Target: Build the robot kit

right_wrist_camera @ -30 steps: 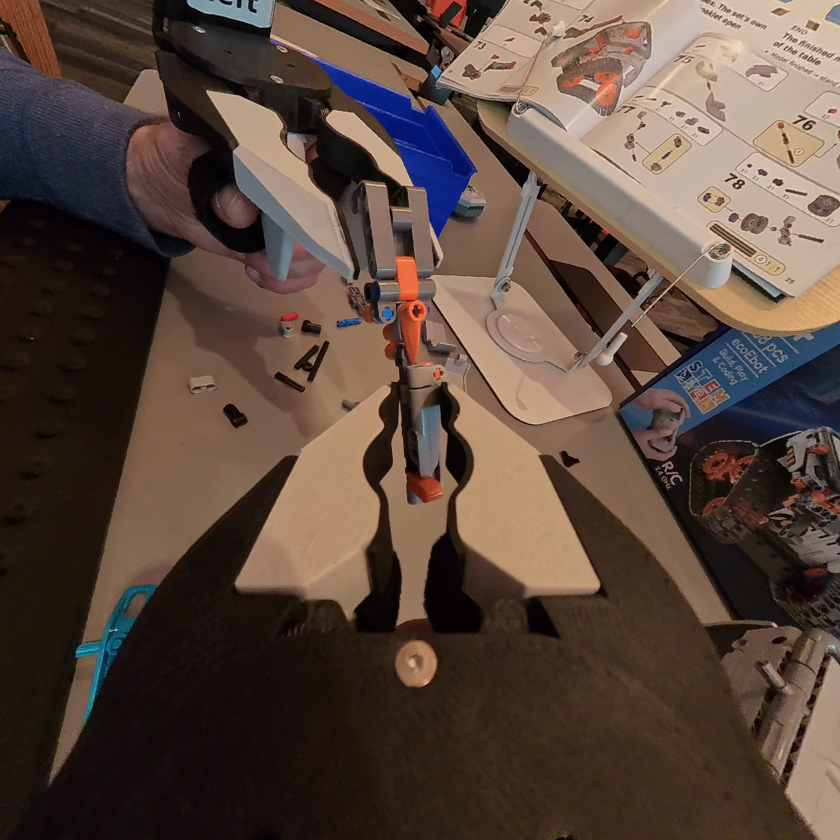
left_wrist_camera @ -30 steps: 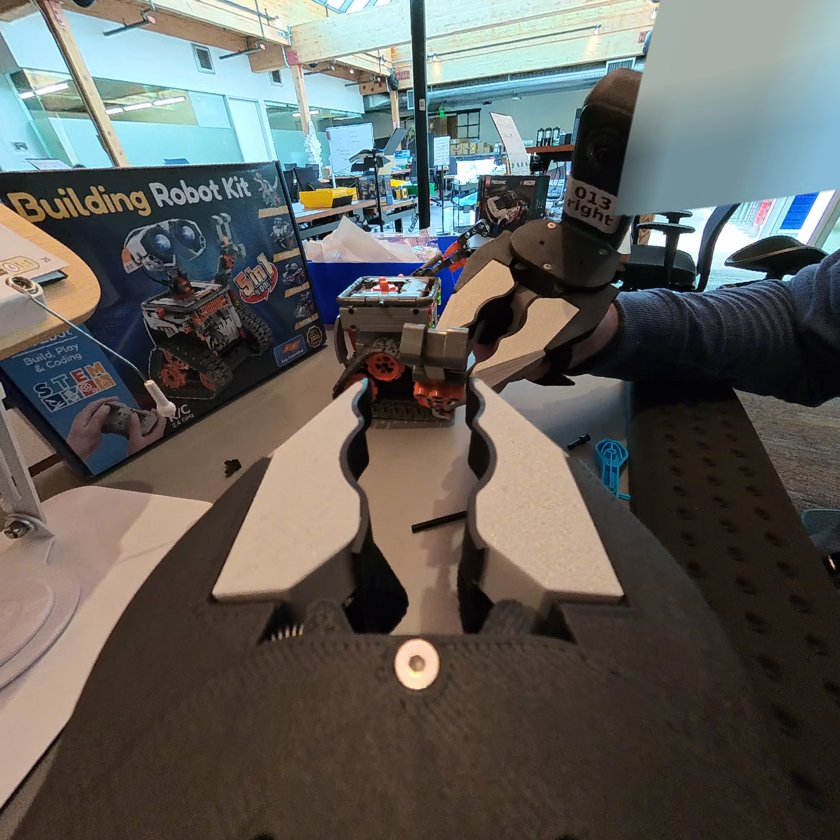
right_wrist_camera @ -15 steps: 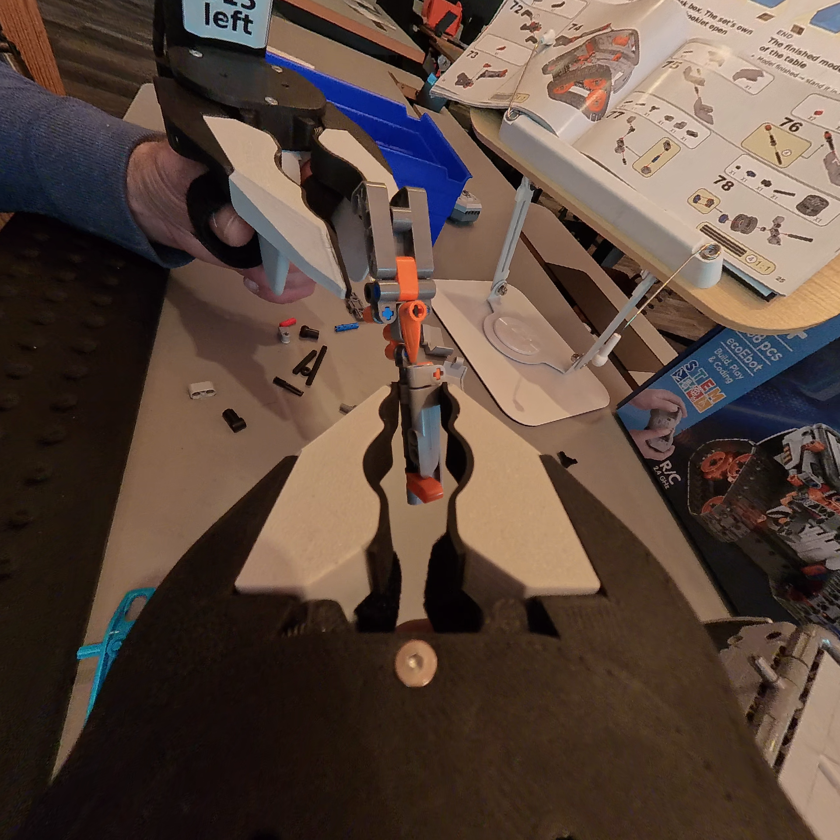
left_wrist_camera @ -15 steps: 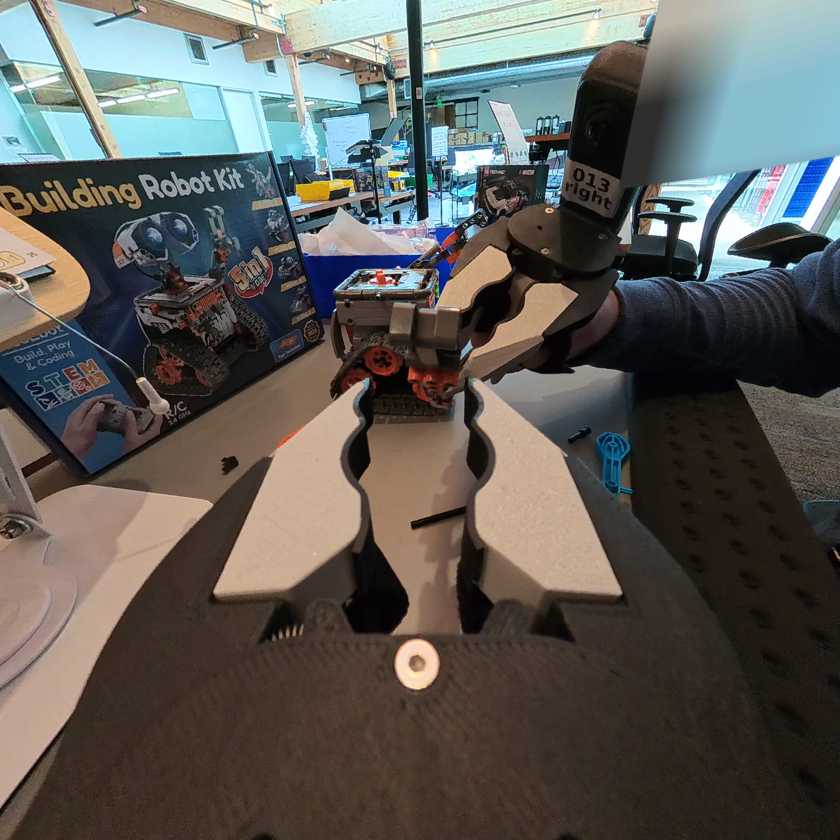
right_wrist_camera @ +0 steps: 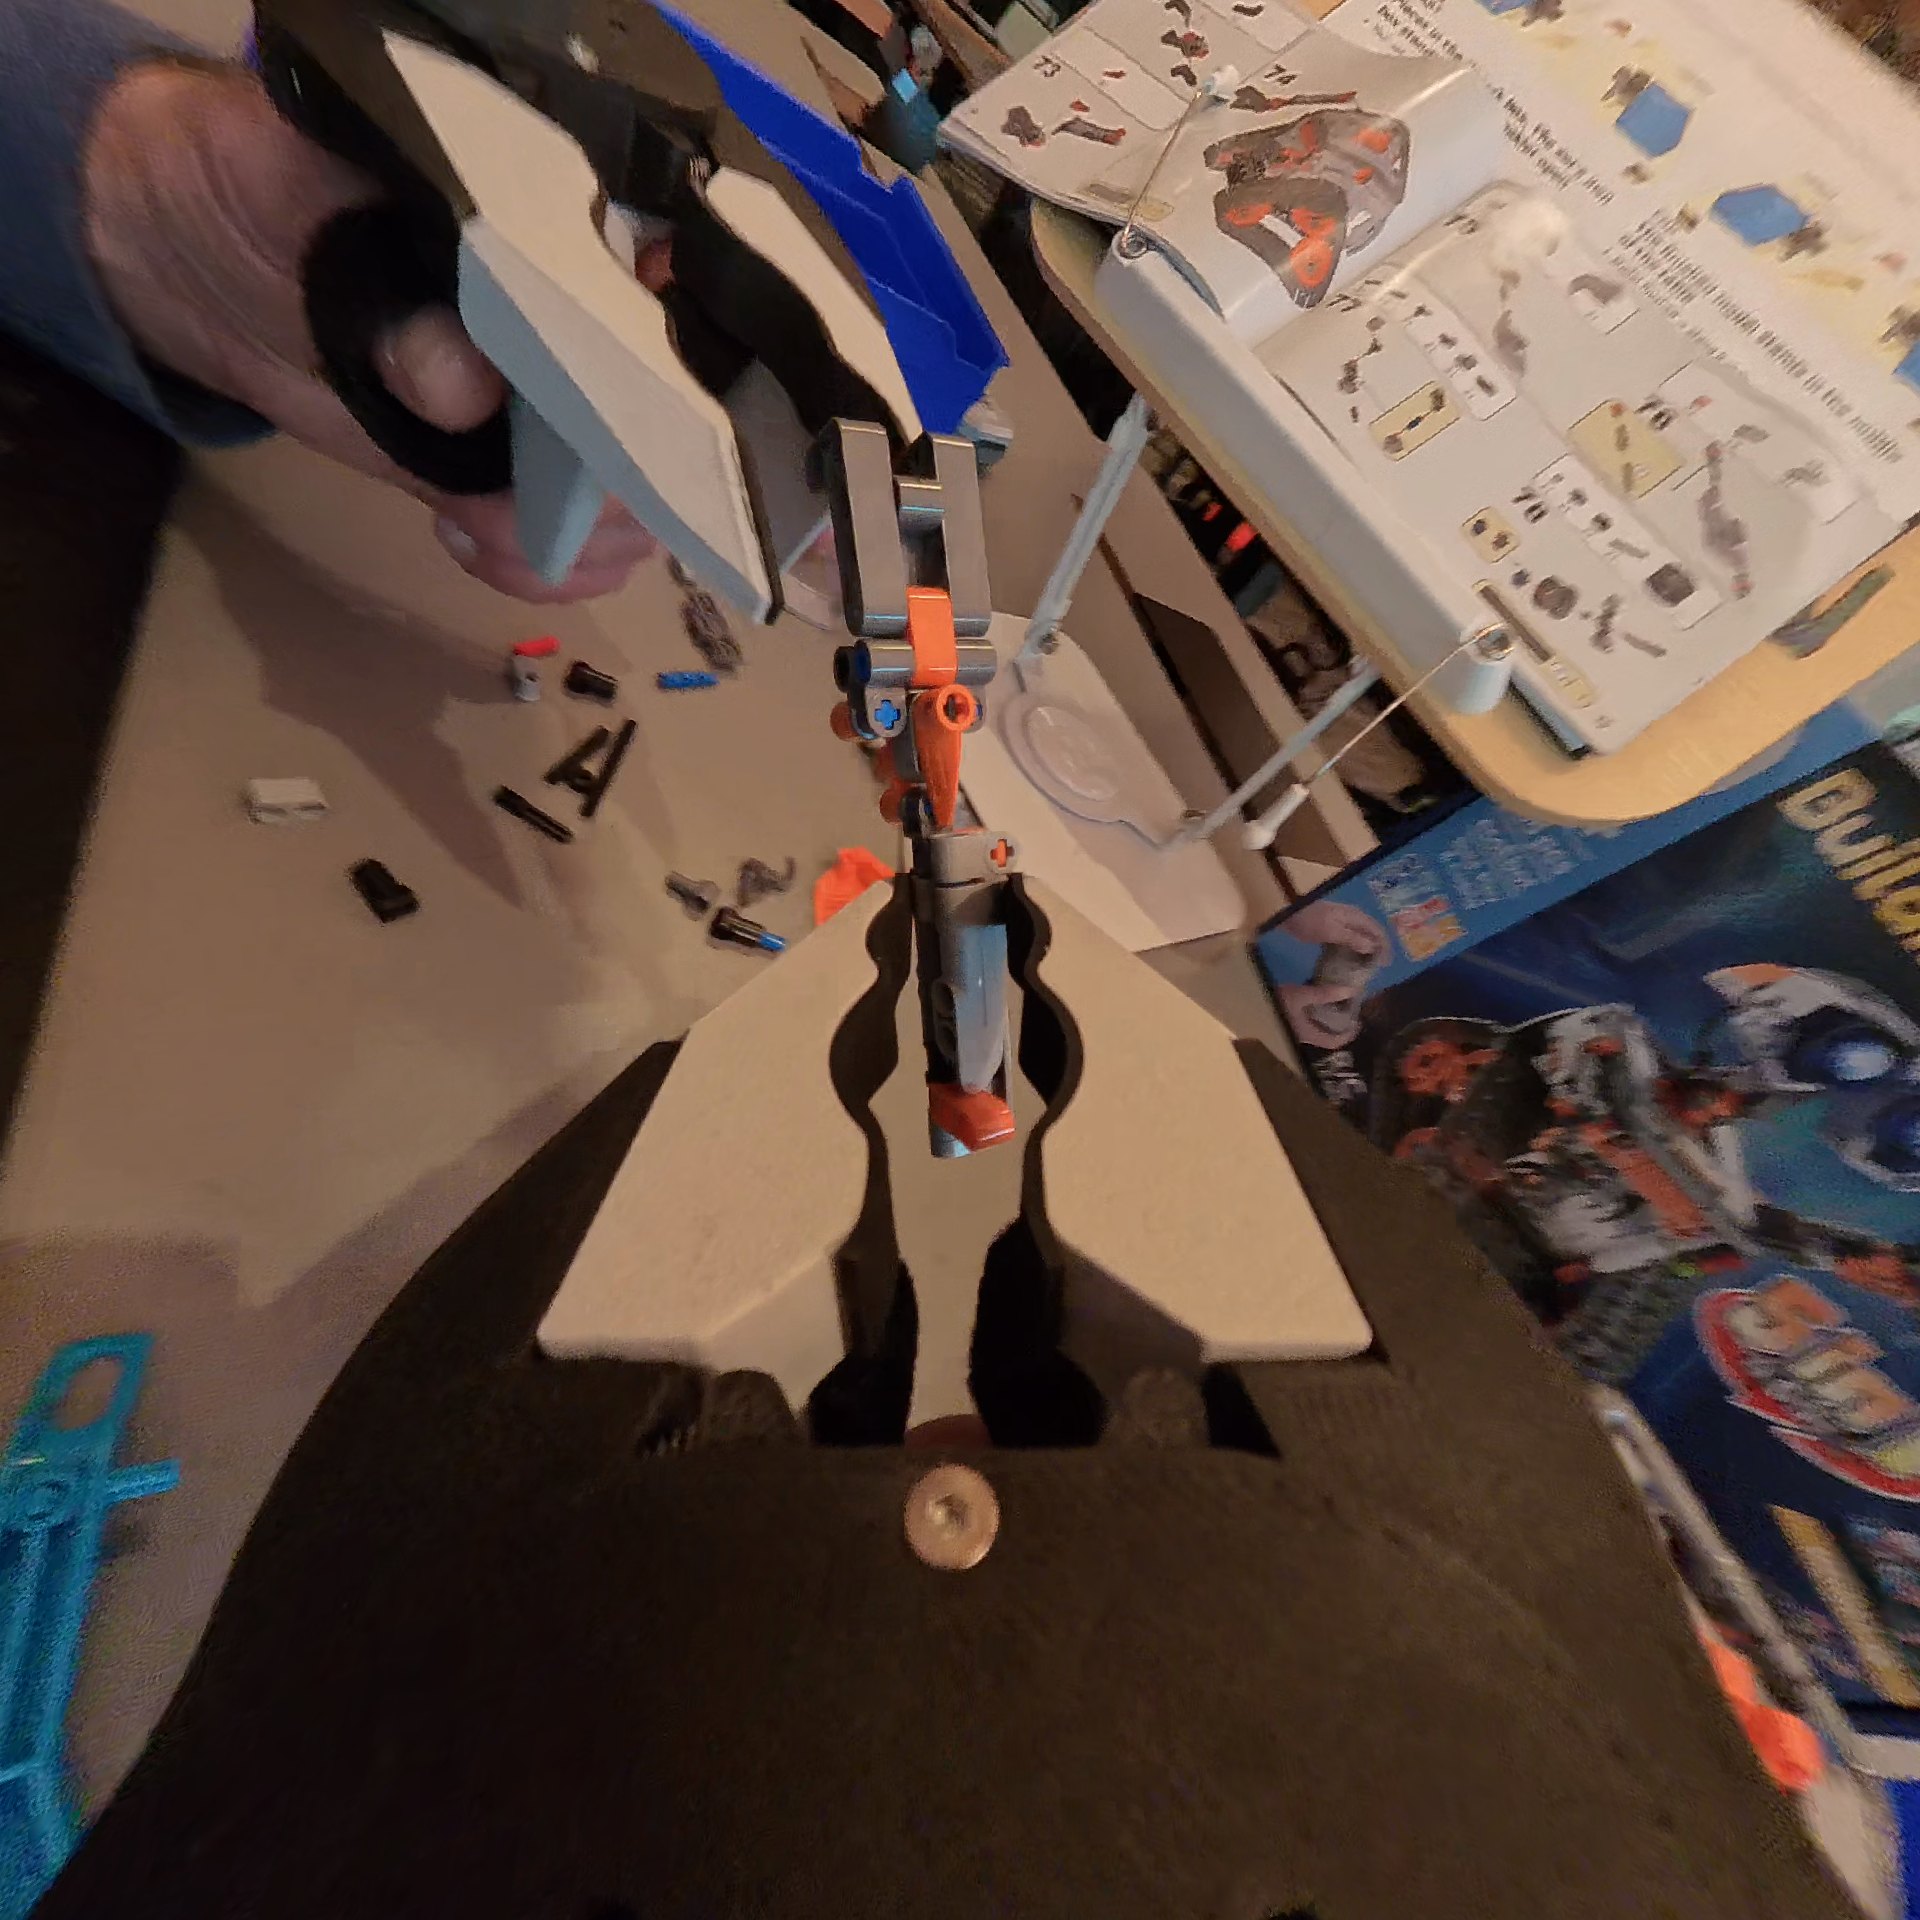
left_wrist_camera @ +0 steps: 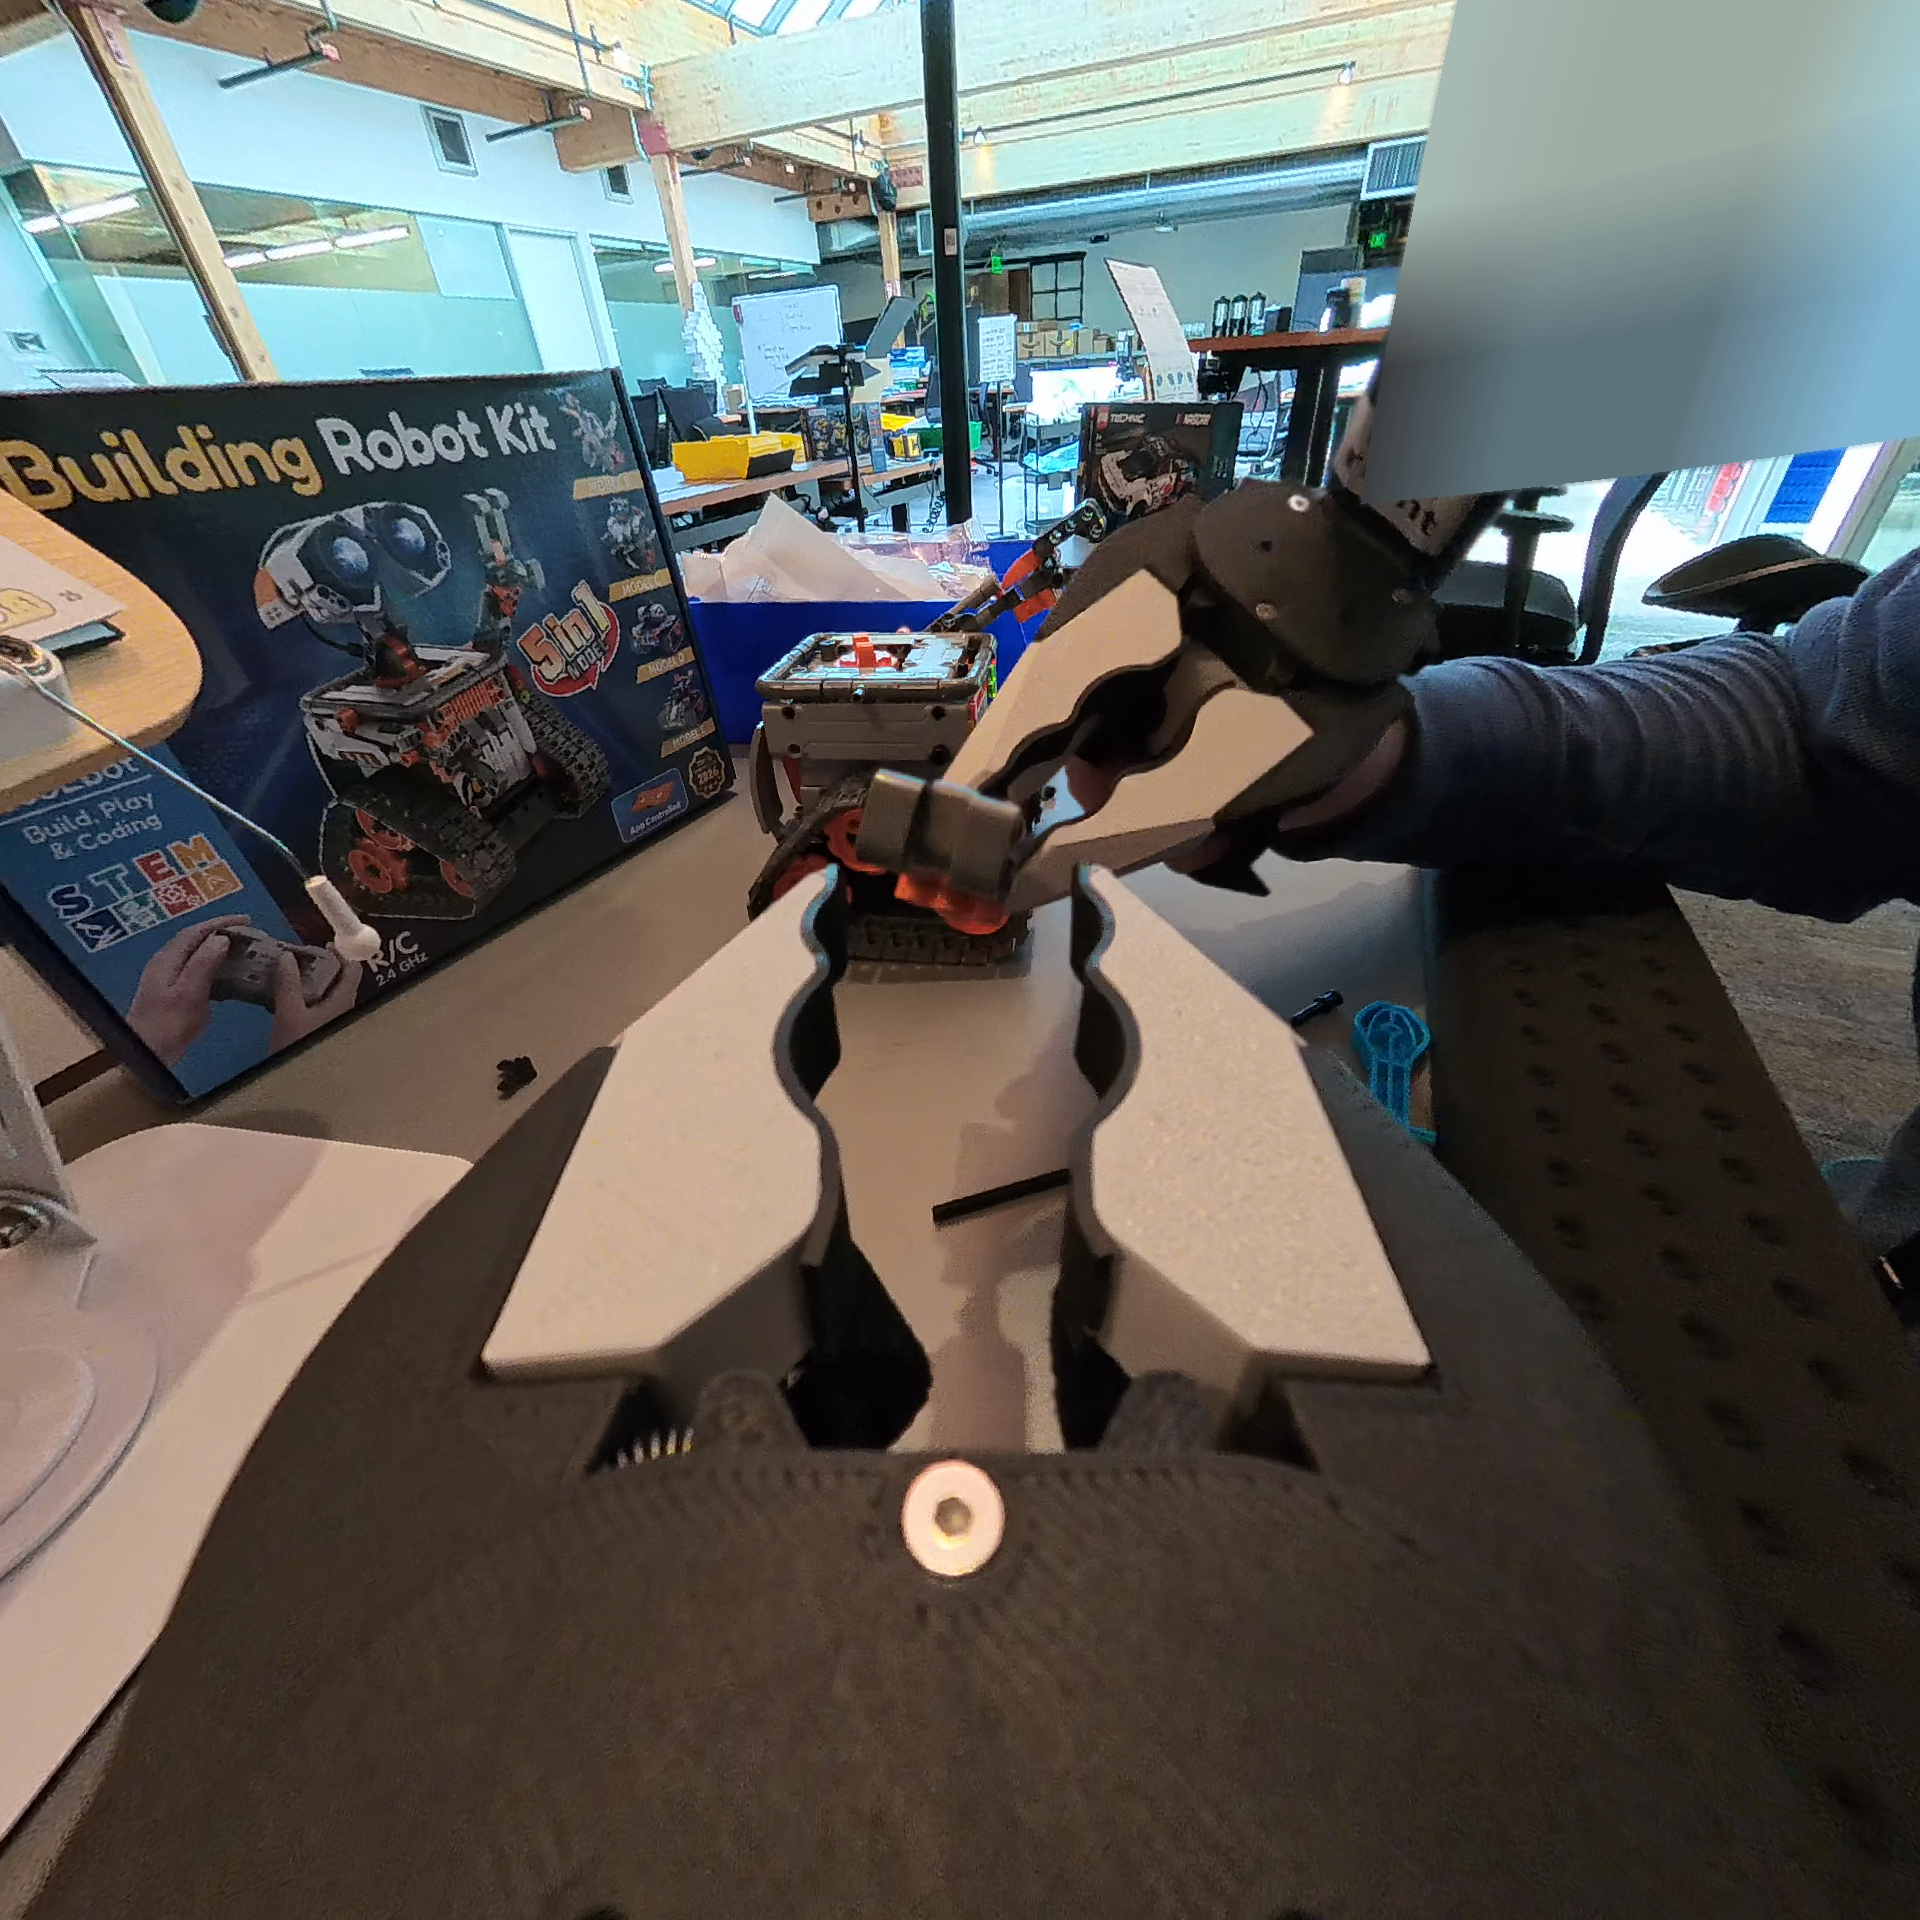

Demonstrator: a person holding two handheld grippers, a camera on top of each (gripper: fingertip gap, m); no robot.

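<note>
A large kit box (left_wrist_camera: 343,665) with a tracked robot pictured on it stands at the back of the grey table (left_wrist_camera: 623,997), beside an open instruction booklet (right_wrist_camera: 1507,312) on a white stand. Before the box sits a partly built tracked robot model (left_wrist_camera: 873,727): body and treads look assembled, though nothing rises above its open top. The left gripper (left_wrist_camera: 951,904) hangs over the table in front of the model, jaws parted and empty. The right gripper (right_wrist_camera: 956,914) is clamped on the lower end of a slim grey-and-orange arm assembly (right_wrist_camera: 920,644), held in the air beside the model and, as far as can be seen, not attached. Loose pins (right_wrist_camera: 582,769) lie scattered on the table.
</note>
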